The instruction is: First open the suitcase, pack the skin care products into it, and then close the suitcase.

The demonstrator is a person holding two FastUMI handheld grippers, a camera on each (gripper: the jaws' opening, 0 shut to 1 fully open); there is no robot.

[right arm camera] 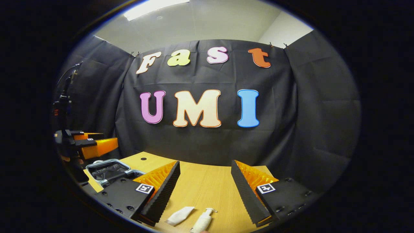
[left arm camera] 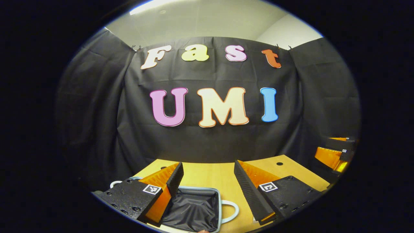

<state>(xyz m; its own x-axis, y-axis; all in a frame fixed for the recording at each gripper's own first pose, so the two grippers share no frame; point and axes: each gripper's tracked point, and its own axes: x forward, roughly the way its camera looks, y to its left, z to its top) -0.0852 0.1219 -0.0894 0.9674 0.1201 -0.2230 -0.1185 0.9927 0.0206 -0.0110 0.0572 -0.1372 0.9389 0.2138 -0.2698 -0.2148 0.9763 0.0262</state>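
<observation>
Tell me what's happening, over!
Both grippers open, empty. Suitcase open on the table. White tube and pump bottle not yet packed. Nothing in the way.

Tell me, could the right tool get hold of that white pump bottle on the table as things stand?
Probably yes. The right tool hangs open above the table, and the pump bottle lies just below the gap between its fingers, beside a white tube. Nothing stands between them.
</observation>
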